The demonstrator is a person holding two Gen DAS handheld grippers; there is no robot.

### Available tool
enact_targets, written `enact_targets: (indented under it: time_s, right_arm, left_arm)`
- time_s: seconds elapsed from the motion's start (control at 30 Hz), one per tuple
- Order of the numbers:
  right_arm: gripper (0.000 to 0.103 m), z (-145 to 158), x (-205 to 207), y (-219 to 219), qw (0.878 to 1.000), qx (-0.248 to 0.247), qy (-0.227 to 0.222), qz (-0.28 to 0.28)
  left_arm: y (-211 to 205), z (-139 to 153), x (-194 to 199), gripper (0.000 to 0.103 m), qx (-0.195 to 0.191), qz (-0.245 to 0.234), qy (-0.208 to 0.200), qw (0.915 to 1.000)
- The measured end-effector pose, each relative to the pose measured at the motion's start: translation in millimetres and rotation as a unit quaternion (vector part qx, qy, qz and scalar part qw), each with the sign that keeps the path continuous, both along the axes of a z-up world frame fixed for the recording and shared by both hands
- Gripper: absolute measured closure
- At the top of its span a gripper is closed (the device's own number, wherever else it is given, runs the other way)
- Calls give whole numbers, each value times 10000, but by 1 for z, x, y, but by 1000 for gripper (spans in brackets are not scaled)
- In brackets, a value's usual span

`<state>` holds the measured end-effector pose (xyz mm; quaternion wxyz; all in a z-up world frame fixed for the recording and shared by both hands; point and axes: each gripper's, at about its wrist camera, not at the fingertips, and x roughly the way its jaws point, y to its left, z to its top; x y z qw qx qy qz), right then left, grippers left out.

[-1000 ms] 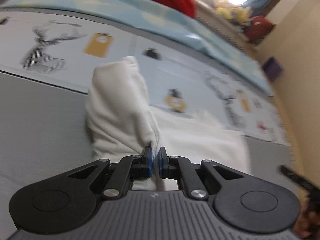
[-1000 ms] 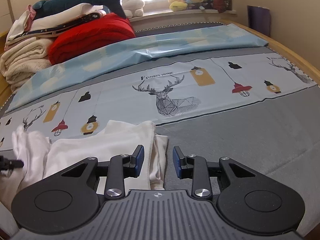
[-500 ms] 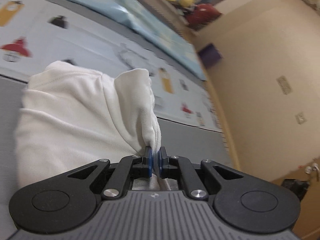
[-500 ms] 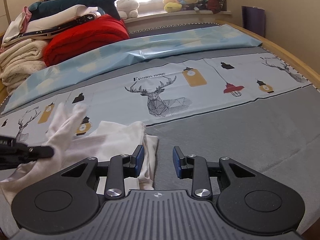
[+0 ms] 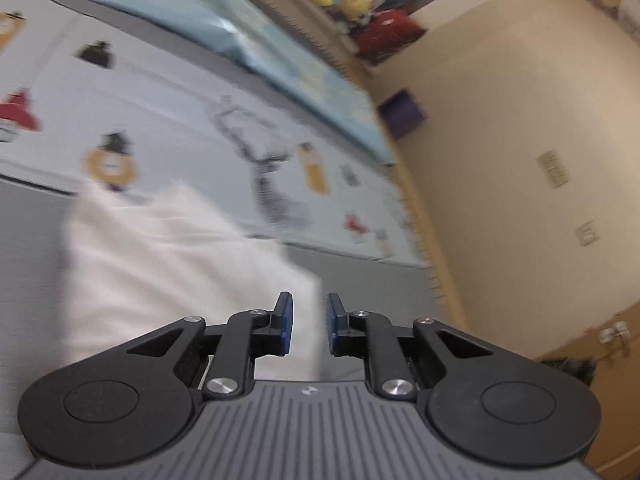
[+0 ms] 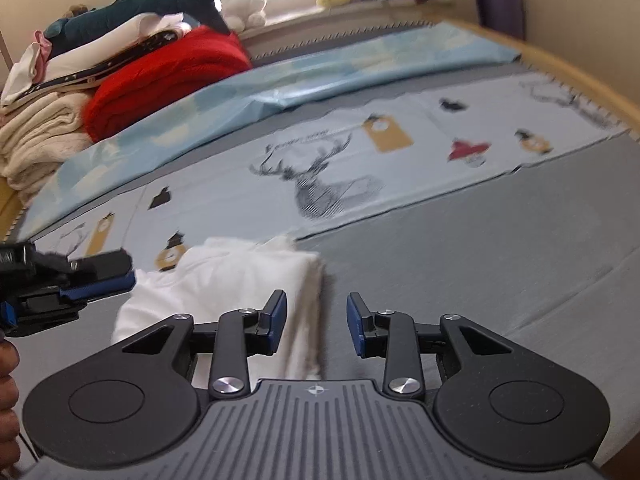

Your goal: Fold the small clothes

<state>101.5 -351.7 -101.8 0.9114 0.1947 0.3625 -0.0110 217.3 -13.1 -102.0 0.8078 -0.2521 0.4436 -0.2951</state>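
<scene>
Both grippers stand over the white garment on the grey bed cover: the left gripper, clamped on a fold of it a second ago, is now opening its jaws with only the cloth's edge showing between them, so the fold looks laid over and released. The right gripper is also opening, holding nothing, above the garment's right edge. Nothing blocks the next fold; the red blanket, cream towels and plush shark lie well apart.
</scene>
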Motion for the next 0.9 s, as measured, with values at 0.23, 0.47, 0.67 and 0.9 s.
enact_targets:
  time_s: [0.23,0.47,0.67,0.9]
  right_arm:
    - [58,-21,32,13,9985,276,464,15]
    - [58,-43,60,10,9944,624,727,-453]
    - [103,-8,52,29,9966,-222,-575,-546]
    - [92,-36,70,14,9956,512,484,-616]
  left_arm:
    - [28,-13,-22,86,1036,-581,172,9928]
    - [53,-19,-42,86,1426,-776,72,9867]
    - [43,-29,-44,86,1598,-1133,156,9805]
    - [24,-51,-49,86,2123,-1598,350,9634]
